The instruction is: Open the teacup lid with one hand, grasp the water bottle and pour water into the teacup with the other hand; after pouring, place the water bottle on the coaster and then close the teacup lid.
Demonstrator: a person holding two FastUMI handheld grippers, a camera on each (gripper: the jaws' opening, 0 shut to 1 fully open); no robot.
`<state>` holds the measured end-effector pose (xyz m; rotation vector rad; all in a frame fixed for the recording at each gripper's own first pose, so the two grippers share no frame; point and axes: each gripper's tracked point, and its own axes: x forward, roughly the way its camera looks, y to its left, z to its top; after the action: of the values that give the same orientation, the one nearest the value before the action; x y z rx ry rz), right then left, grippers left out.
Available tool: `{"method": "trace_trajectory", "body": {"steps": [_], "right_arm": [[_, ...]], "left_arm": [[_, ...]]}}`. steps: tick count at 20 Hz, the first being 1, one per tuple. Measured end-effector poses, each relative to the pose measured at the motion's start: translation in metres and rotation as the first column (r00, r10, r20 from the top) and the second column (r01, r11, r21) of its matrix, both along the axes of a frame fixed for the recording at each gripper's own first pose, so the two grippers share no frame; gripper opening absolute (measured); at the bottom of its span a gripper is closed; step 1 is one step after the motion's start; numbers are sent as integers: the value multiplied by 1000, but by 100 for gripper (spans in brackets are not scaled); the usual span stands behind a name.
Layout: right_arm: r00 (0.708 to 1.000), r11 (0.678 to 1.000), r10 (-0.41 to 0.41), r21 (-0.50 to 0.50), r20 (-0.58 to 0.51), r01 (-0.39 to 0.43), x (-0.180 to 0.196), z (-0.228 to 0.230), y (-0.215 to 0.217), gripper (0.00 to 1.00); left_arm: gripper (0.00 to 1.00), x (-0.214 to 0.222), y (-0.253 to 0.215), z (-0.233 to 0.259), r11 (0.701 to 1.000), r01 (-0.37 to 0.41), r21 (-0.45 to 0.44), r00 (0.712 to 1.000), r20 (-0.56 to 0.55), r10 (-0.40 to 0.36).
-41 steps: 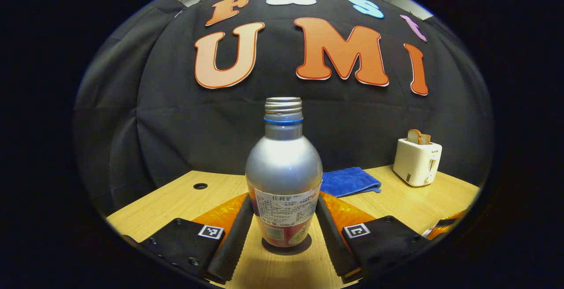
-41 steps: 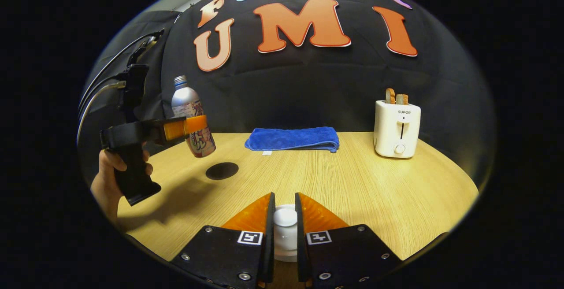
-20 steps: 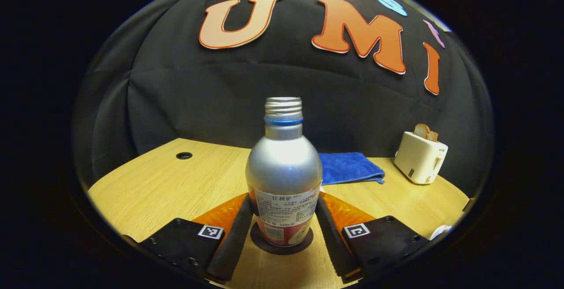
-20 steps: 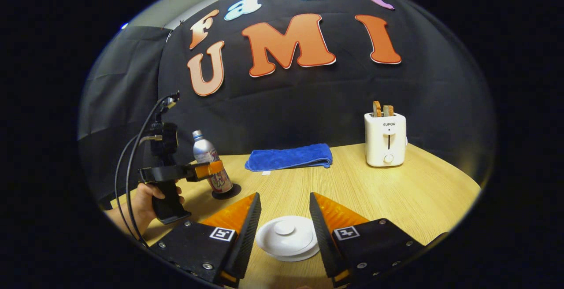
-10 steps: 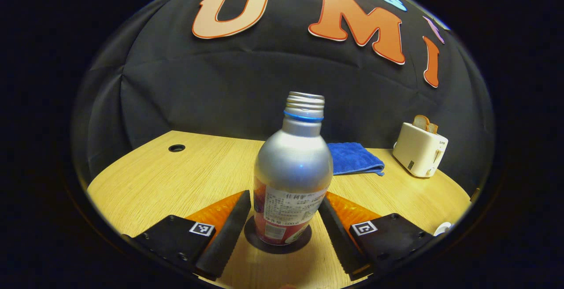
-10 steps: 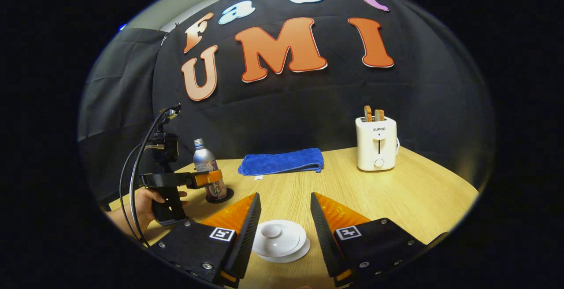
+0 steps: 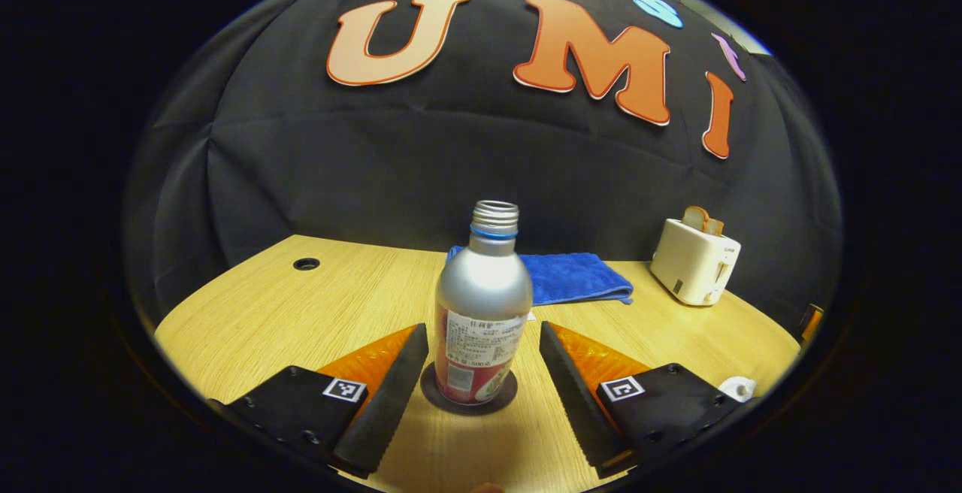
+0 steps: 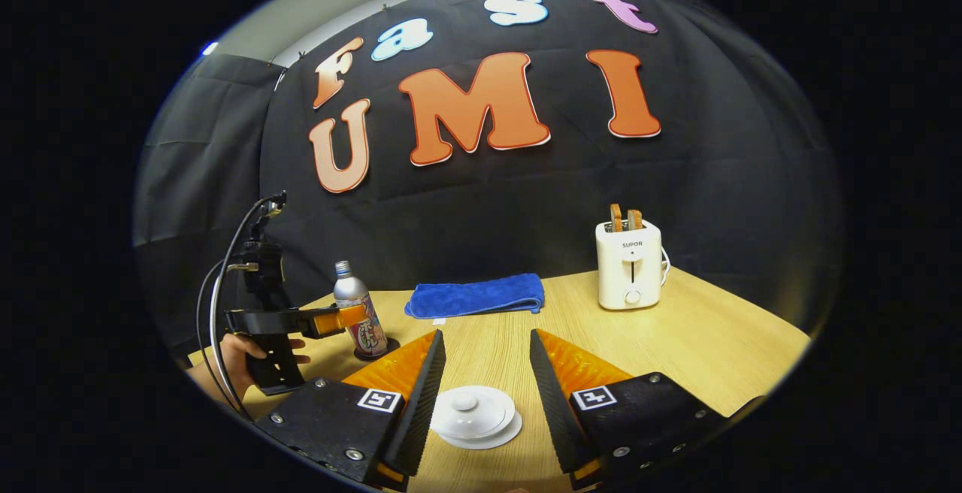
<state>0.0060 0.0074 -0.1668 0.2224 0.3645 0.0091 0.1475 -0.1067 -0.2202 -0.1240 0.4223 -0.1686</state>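
A silver water bottle (image 7: 482,305) without a cap stands upright on a dark round coaster (image 7: 502,401). My left gripper (image 7: 481,335) is open, its fingers wide on either side of the bottle and not touching it. In the right gripper view, the white teacup (image 8: 473,416) sits on the table with its lid (image 8: 466,404) on. My right gripper (image 8: 485,339) is open, a little back from the cup, which lies between its fingers. That view also shows the bottle (image 8: 359,316), the coaster (image 8: 387,348) and the left gripper (image 8: 342,319), held by a hand (image 8: 239,358).
A folded blue towel (image 8: 475,294) lies at the back of the wooden table (image 8: 676,343). A white toaster (image 8: 630,264) with bread slices stands at the back right. A cable hole (image 7: 306,263) is at the table's far left. The teacup (image 7: 735,386) shows at the left gripper view's right edge.
My left gripper set the bottle down on the coaster, opened and drew back. My right gripper let go of the lid's knob, opened and backed away from the covered cup.
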Motion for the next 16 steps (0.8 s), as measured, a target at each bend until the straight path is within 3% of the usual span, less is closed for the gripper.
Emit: {"method": "trace_trajectory", "body": {"steps": [3, 4, 5, 7, 16], "right_arm": [[1000, 1000, 0, -29, 26, 0, -3, 14, -3, 68], [999, 999, 0, -38, 34, 1, -3, 18, -4, 74], [999, 999, -2, -47, 43, 4, -3, 23, -5, 68], [999, 997, -15, -70, 50, 18, -3, 29, -9, 68], [987, 989, -44, -133, 155, 65, -6, 62, -14, 83]], "left_arm": [[98, -20, 9, 24, 1000, -10, -2, 998, 55, 10], [98, -27, 13, 33, 1000, -18, 3, 997, 72, 18], [97, -34, 17, 40, 1000, -24, 2, 996, 88, 24], [97, -50, 25, 57, 999, -36, 10, 992, 122, 35], [95, -117, 55, 141, 993, -107, 58, 944, 318, 83]]}}
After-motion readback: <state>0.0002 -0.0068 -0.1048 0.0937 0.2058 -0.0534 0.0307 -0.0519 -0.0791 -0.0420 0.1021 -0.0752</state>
